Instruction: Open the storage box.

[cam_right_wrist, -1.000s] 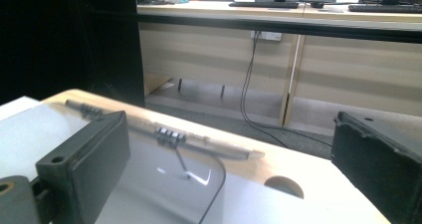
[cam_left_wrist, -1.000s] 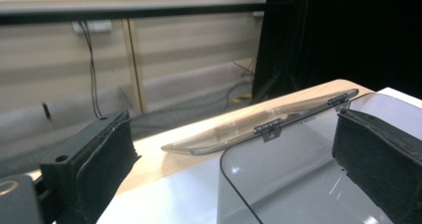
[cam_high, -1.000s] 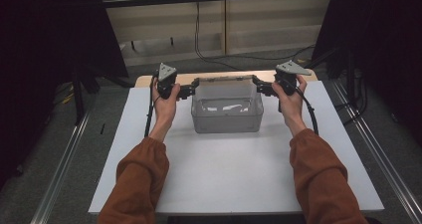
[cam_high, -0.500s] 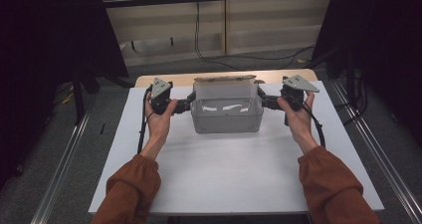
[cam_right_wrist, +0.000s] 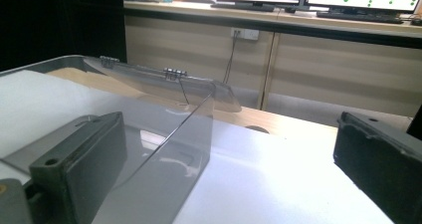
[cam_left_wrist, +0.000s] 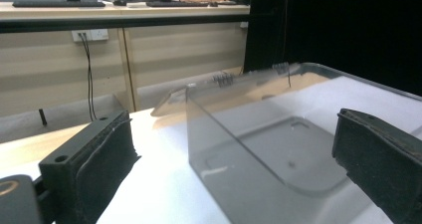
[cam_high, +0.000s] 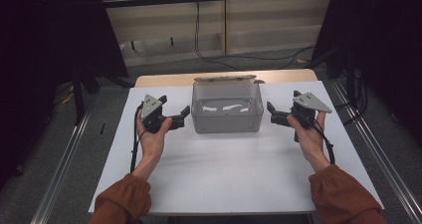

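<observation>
Two grippers flank one clear plastic box [cam_high: 227, 115], which sits on the white table top [cam_high: 224, 179] toward the far edge, lid [cam_high: 226, 78] flipped open and hanging back behind the rear wall. Box looks empty, as far as I can tell through the walls. Long axis runs left-right across the table, so each short end wall faces one gripper.

Left gripper [cam_high: 182, 115] sits just beside the left end wall, apart from it, jaws spread wide. In the left gripper view the near corner of the box [cam_left_wrist: 259, 149] stands between the two black jaws, nothing pinched. Right gripper [cam_high: 272, 112] mirrors it off the right end wall, a small gap visible, jaws also spread; the right gripper view has the box wall [cam_right_wrist: 164, 154] rising between them, untouched.

Both hands look about equally near, the left maybe a shade closer. Judgement: any two-sided grab needs each gripper to travel inward along the box's long axis, jaws straddling an end wall's rim. Off-centre contact could skid the light box.
</observation>
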### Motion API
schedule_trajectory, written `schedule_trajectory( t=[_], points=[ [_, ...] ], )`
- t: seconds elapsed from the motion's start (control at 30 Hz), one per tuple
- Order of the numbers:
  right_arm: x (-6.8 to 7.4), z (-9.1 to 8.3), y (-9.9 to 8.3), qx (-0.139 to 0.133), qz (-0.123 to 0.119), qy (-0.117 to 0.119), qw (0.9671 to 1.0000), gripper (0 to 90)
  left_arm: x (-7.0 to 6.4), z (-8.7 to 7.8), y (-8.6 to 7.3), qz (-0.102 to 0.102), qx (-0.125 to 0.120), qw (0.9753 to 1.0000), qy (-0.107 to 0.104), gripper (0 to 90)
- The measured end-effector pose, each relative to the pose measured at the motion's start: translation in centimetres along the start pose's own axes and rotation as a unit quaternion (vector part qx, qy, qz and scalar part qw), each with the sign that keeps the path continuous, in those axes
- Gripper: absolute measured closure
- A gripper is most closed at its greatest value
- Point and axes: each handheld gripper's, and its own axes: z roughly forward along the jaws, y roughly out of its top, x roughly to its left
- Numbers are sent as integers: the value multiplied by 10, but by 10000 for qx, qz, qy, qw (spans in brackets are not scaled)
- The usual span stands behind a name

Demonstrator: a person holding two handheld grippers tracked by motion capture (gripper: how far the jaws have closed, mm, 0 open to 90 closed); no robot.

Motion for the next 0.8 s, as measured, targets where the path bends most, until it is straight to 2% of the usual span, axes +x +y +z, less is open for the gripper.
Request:
schedule_trajectory(
  t=[0.13, 0.17, 0.23, 0.27, 0.37, 0.4, 0.5, 0.53, 0.57, 0.77, 0.8],
  points=[
    [1, -13, -5, -31, -28, -77, 10000, 0, -1, -11, -9, -95, -23, 10000, 6, 30],
    [2, -17, -7, -69, -30, -63, 10000, 0, -1, -14, -11, -112, 42, 9999, -1, 30],
    [2, -22, -10, -101, -137, -185, 9997, 0, -3, -19, -15, -113, 41, 9999, -10, 32],
    [2, -24, -12, -133, -167, -236, 9995, 0, -4, -22, -17, -175, -21, 9998, 8, 38],
    [1, -31, -16, -164, -70, -289, 9994, 0, -7, -32, -22, -135, 6, 9999, 75, 37],
    [1, -33, -17, -155, -83, -324, 9993, 0, -9, -36, -24, -160, -44, 9998, 67, 37],
    [2, -42, -22, -197, -74, -316, 9993, 0, -11, -47, -32, -122, 9, 9999, 97, 37],
    [2, -46, -23, -208, -90, -343, 9992, 0, -11, -51, -35, -209, 1, 9997, 91, 37],
    [2, -50, -24, -232, -77, -342, 9991, 0, -12, -53, -37, -271, -29, 9996, 106, 38],
    [3, -66, -37, -259, -41, -320, 9991, 0, -15, -69, -43, -314, -85, 9989, 328, 37],
    [3, -69, -38, -250, -27, -324, 9992, 0, -15, -71, -44, -262, -53, 9990, 367, 38]
  ],
)
